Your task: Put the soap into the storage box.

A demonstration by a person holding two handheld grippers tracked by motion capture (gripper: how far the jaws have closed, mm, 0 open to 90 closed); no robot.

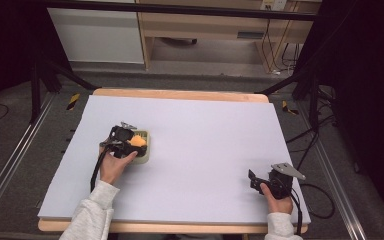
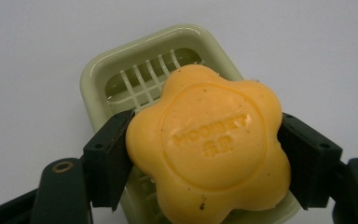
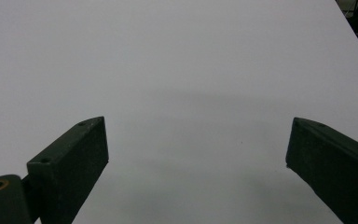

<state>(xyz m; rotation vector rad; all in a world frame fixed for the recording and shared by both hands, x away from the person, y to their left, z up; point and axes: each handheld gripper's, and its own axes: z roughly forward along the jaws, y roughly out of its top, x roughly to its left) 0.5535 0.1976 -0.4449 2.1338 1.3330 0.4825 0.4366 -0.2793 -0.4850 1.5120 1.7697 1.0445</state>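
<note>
Between the left tool's (image 2: 205,154) jaws sits the orange soap (image 2: 208,144), clamped at both sides, just above the green soap dish (image 2: 103,74) beyond; seating and release seem left. Well apart, the right tool (image 3: 196,154) rests, jaws apart, over bare worktop (image 3: 177,56).

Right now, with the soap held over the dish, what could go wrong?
The soap is pinched only at its rounded side lobes, so it may slip or twist out of the left gripper. It overhangs the dish toward the near rim; released here, it might land on the edge and tip the light dish.
</note>
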